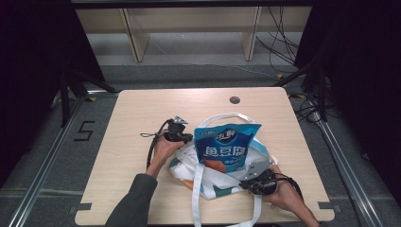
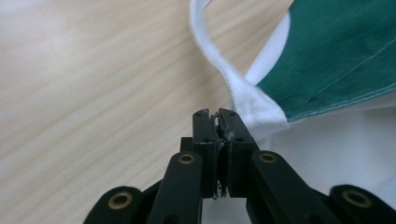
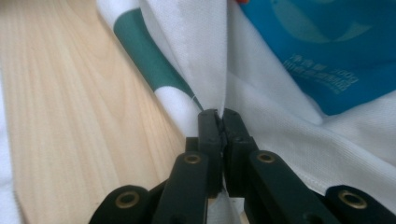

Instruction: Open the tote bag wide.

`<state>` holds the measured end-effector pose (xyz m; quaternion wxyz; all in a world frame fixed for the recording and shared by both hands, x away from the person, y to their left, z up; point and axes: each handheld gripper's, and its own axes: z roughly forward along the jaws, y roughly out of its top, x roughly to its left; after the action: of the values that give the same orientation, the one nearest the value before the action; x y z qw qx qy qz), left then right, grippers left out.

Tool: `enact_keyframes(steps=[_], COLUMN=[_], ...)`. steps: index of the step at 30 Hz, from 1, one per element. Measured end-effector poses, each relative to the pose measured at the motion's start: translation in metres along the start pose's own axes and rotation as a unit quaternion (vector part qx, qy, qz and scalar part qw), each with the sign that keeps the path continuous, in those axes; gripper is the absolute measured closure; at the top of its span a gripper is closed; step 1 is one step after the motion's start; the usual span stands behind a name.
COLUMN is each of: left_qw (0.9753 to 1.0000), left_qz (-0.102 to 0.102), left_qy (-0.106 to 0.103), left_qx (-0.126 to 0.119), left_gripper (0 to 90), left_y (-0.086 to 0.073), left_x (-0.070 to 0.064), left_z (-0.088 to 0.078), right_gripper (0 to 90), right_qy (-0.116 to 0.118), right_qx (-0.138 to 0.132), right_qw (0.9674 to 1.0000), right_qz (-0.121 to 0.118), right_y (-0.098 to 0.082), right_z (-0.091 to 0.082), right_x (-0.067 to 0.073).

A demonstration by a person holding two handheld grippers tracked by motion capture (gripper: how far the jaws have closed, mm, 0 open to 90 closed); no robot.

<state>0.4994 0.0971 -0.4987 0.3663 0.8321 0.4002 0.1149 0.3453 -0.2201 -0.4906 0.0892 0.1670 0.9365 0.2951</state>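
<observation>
The tote bag (image 1: 208, 182) looks soft, limp and light, best taken at its rim. The left gripper (image 2: 218, 114) and the right gripper (image 3: 219, 114) each pinch a fold of its cloth beside the snack packet (image 1: 226, 144).

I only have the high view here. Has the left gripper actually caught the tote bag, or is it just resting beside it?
Observer: In the left gripper view, the left gripper is shut, with a thin edge of the tote bag pinched between its jaws.
Operator: And the right one?
Observer: The right gripper is shut on a fold of the bag's white cloth.
Operator: Is the snack pouch caught too?
Observer: No, the blue snack pouch lies beyond the jaws, apart from them.
</observation>
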Motion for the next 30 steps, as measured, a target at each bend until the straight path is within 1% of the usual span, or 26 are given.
enact_keyframes(steps=[2, 3, 4, 5, 6, 7, 8, 9, 10, 11, 12, 13, 14, 15, 16, 17, 18, 19, 20, 23, 24, 25, 26, 27, 28, 30], left_qw=[1.0000, 1.0000, 0.9999, 0.9999, 0.9991, 0.9991, 0.9972, 0.9961, 0.9953, 0.9940, 0.9927, 0.9911, 0.9901, 0.9901, 0.9911, 0.9914, 0.9912, 0.9912, 0.9924, 0.9926, 0.9927, 0.9926, 0.9925, 0.9931, 0.9938, 0.9936], left_qz=[-0.007, -0.002, 0.002, 0.004, -0.016, -0.016, -0.033, -0.036, -0.036, -0.036, -0.027, -0.017, 0.004, 0.004, 0.009, 0.012, 0.013, 0.017, 0.010, 0.012, 0.004, -0.001, -0.004, -0.007, 0.004, 0.009], left_qy=[0.006, 0.009, 0.016, 0.015, -0.001, -0.001, -0.019, -0.026, -0.030, -0.037, -0.046, -0.059, -0.073, -0.073, -0.064, -0.061, -0.063, -0.065, -0.060, -0.061, -0.066, -0.071, -0.075, -0.077, -0.084, -0.092], left_qx=[0.000, -0.001, -0.003, -0.007, -0.039, -0.039, -0.064, -0.076, -0.084, -0.096, -0.108, -0.118, -0.120, -0.120, -0.116, -0.115, -0.115, -0.114, -0.107, -0.105, -0.101, -0.098, -0.097, -0.088, -0.073, -0.066], left_gripper=[85.0, 83.9, 78.3, 78.3, 70.2, 64.8, 64.8, 55.4, 55.4, 54.4, 53.8, 52.8, 52.7, 52.6, 52.6, 52.6, 55.9, 55.9, 60.2, 64.8, 64.8, 68.3, 68.3, 70.8, 71.4, 72.0], left_y=[0.001, 0.002, 0.002, 0.002, 0.001, 0.001, 0.000, -0.001, -0.001, -0.001, -0.002, -0.004, -0.010, -0.010, -0.013, -0.014, -0.016, -0.016, -0.019, -0.021, -0.023, -0.026, -0.028, -0.029, -0.032, -0.035], left_x=[-0.001, -0.001, -0.003, -0.002, -0.002, -0.002, -0.003, -0.005, -0.007, -0.012, -0.018, -0.025, -0.039, -0.039, -0.044, -0.047, -0.050, -0.050, -0.053, -0.052, -0.051, -0.051, -0.052, -0.053, -0.057, -0.060], left_z=[0.001, -0.001, -0.005, -0.010, -0.028, -0.028, -0.041, -0.054, -0.063, -0.074, -0.089, -0.098, -0.110, -0.110, -0.112, -0.113, -0.112, -0.110, -0.103, -0.098, -0.093, -0.089, -0.085, -0.082, -0.077, -0.074], right_gripper=[88.6, 88.5, 83.9, 83.9, 72.2, 72.2, 66.5, 60.3, 60.3, 57.7, 56.1, 55.1, 55.1, 55.1, 55.1, 55.1, 55.5, 55.5, 56.7, 56.2, 56.2, 53.8, 53.8, 53.3, 53.4, 53.8], right_qy=[-0.001, -0.004, 0.003, 0.003, 0.009, 0.009, 0.007, -0.012, -0.012, -0.019, -0.026, -0.060, -0.074, -0.074, -0.102, -0.102, -0.130, -0.130, -0.154, -0.166, -0.166, -0.180, -0.180, -0.187, -0.191, -0.198], right_qx=[0.003, 0.000, -0.005, -0.005, -0.023, -0.023, -0.028, -0.072, -0.072, -0.090, -0.111, -0.151, -0.160, -0.160, -0.166, -0.166, -0.156, -0.156, -0.138, -0.123, -0.123, -0.123, -0.123, -0.119, -0.116, -0.114], right_qw=[1.0000, 0.9999, 0.9995, 0.9995, 0.9983, 0.9983, 0.9980, 0.9959, 0.9959, 0.9942, 0.9916, 0.9840, 0.9805, 0.9805, 0.9772, 0.9772, 0.9753, 0.9753, 0.9737, 0.9742, 0.9742, 0.9704, 0.9704, 0.9690, 0.9691, 0.9690], right_qz=[0.008, 0.010, 0.030, 0.030, 0.053, 0.053, 0.057, 0.055, 0.055, 0.056, 0.061, 0.073, 0.086, 0.086, 0.085, 0.085, 0.087, 0.087, 0.096, 0.090, 0.090, 0.105, 0.105, 0.109, 0.104, 0.094], right_y=[0.000, 0.000, -0.001, -0.001, 0.002, 0.002, 0.004, 0.010, 0.010, 0.011, 0.013, 0.015, 0.015, 0.015, 0.014, 0.014, 0.013, 0.013, 0.013, 0.012, 0.012, 0.013, 0.013, 0.015, 0.016, 0.018], right_z=[-0.001, -0.002, -0.003, -0.003, -0.013, -0.013, -0.019, -0.040, -0.040, -0.048, -0.058, -0.079, -0.085, -0.085, -0.091, -0.091, -0.091, -0.091, -0.089, -0.085, -0.085, -0.082, -0.082, -0.079, -0.078, -0.076], right_x=[0.001, 0.001, 0.003, 0.003, 0.001, 0.001, 0.000, -0.004, -0.004, -0.007, -0.009, -0.017, -0.020, -0.020, -0.029, -0.029, -0.037, -0.037, -0.043, -0.052, -0.052, -0.061, -0.061, -0.068, -0.070, -0.073])
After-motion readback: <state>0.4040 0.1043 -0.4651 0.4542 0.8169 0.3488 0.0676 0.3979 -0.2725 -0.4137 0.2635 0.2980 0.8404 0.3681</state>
